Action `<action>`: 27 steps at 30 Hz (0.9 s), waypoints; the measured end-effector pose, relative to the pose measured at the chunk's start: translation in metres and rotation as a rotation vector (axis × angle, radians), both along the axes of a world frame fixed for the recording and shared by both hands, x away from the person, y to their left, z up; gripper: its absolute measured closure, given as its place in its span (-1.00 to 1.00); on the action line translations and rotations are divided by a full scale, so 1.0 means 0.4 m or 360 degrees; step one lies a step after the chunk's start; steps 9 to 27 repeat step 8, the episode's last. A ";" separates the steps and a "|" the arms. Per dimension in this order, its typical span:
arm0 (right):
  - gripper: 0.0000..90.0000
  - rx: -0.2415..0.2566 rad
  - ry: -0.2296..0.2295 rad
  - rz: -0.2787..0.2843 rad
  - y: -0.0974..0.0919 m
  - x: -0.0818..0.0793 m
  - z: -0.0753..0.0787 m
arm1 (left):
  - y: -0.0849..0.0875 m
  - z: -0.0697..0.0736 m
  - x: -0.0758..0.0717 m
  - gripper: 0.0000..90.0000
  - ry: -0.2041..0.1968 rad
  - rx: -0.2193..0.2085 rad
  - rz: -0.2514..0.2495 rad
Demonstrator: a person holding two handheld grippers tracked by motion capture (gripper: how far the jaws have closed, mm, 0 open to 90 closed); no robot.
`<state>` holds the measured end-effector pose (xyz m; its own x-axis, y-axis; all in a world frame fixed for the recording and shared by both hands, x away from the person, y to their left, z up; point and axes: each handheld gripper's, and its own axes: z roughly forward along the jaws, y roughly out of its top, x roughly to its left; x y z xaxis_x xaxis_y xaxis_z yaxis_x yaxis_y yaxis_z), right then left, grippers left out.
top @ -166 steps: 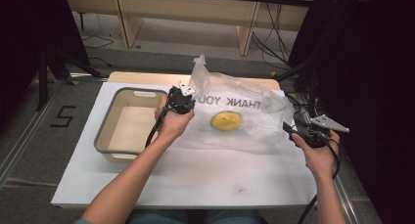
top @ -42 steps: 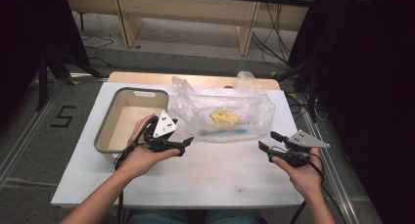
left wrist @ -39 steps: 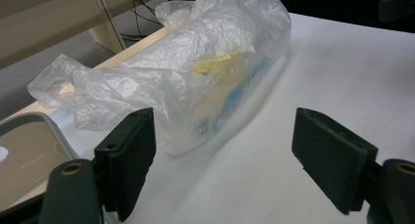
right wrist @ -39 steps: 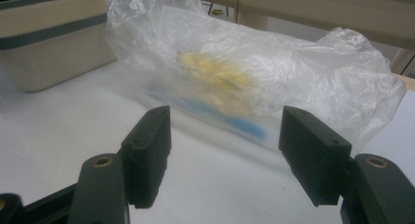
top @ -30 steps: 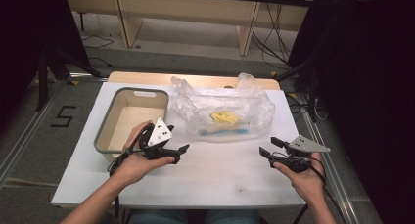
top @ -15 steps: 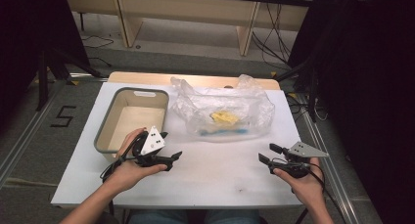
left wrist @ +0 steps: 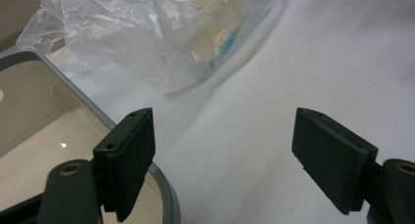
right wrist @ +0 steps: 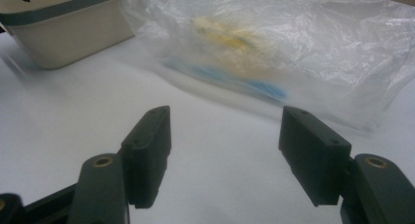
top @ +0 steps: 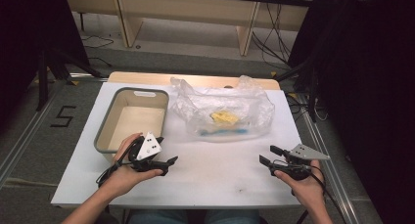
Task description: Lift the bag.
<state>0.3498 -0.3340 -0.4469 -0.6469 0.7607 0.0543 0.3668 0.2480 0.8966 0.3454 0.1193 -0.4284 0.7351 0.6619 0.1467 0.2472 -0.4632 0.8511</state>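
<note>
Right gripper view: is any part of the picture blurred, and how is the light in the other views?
Right gripper view: the plastic bag and tub look soft, the jaws sharp. Left gripper view: sharp, a small glint inside the tub. High view: table evenly lit, surroundings dark.

Bag (top: pixel 222 114): you are looking at thin, clear plastic film, crinkling and catching glossy highlights.
Bag contents (top: pixel 224 117): a yellow lump and a blue strip are showing through the film; their material is possibly soft, too blurred to tell.
Tub (top: pixel 108 129): smooth plastic is showing, a cream inside with a slight sheen and a grey matt rim.
Table (top: pixel 220 170): a white, matt, smooth top is lying under your grippers.
Left gripper (left wrist: pixel 222 158): the pads are looking like matt black plastic.
Right gripper (right wrist: pixel 222 153): the same matt black finish is showing.
</note>
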 end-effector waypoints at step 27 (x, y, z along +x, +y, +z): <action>-0.16 0.0009 -0.0005 -0.0007 -0.006 -0.002 -0.001 | 0.006 -0.002 0.002 -0.47 0.0005 0.0001 0.0010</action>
